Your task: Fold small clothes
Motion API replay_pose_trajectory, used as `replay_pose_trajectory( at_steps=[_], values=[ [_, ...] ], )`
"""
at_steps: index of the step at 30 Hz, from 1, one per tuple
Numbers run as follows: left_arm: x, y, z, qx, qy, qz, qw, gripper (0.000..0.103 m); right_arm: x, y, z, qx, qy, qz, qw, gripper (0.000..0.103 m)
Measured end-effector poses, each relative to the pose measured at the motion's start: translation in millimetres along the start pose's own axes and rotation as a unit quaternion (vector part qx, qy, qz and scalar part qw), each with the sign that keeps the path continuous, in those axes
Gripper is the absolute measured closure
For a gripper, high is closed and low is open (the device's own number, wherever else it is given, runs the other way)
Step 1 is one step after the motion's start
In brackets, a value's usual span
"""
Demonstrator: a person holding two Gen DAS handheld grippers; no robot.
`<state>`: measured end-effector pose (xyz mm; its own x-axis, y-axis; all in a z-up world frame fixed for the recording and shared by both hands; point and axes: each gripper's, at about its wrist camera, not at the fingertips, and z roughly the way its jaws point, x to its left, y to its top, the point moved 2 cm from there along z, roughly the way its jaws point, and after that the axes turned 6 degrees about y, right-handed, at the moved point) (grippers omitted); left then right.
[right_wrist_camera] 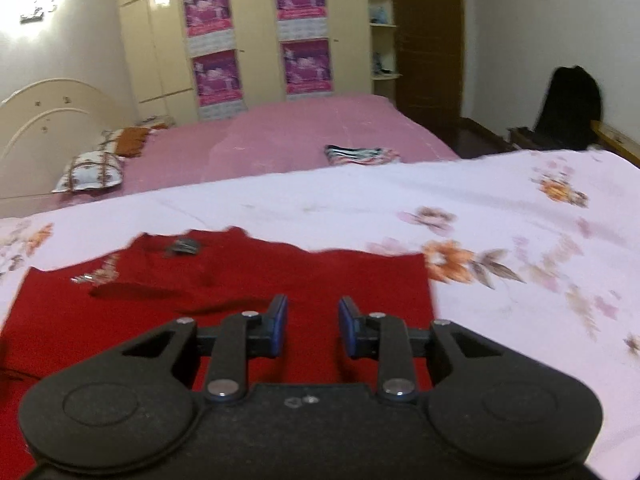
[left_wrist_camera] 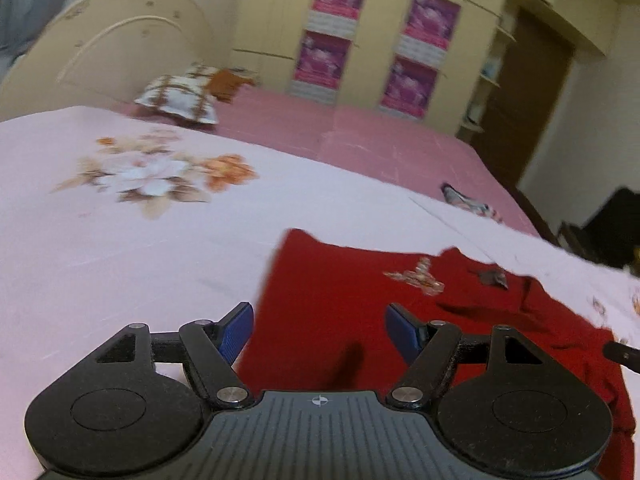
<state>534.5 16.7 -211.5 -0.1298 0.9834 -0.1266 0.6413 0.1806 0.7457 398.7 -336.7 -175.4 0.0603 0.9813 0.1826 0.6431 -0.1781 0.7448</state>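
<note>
Behind blurred red garment [right_wrist_camera: 224, 304], perhaps folded clothes [right_wrist_camera: 360, 155]

Garment [left_wrist_camera: 340, 292] cut off at 5 o'clock; posters [right_wrist_camera: 208, 10] at 12 o'clock blurred, text illegible.

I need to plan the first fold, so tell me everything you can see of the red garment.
The red garment is a small top of plain, soft-looking red cloth, lying spread almost flat on the floral sheet, with a few shallow creases. Near its far edge sit a dark tag and a pale decorative motif. Both grippers, left and right, hover open over its near part; neither clamps it.
</note>
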Motion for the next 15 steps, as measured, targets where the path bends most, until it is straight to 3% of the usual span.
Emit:
replay_pose_trajectory(
  at_steps=[4,6,7,9,15],
  values=[
    [-7.0,-4.6,43.8,0.035,0.031,0.013,0.9988,0.031,3.8,-9.6,35.5,0.040,-0.007,-0.007,0.999,0.076],
    [-3.7,-1.4,50.8,0.029,0.063,0.023,0.9973,0.028,-3.3,-13.2,41.0,0.029,-0.015,-0.015,0.999,0.077],
    [4.5,1.9,53.8,0.036,0.050,-0.007,0.9981,0.027,-6.9,-12.1,41.3,0.027,-0.025,-0.015,0.999,0.077],
    [13.1,8.6,52.9,0.034,0.058,-0.035,0.9971,0.027,-14.7,-8.3,41.7,0.029,-0.023,0.004,0.999,0.080],
    [-3.7,15.3,59.4,0.031,0.054,-0.006,0.9980,0.027,2.4,3.7,34.9,0.006,-0.009,-0.014,1.000,0.076]
  ],
)
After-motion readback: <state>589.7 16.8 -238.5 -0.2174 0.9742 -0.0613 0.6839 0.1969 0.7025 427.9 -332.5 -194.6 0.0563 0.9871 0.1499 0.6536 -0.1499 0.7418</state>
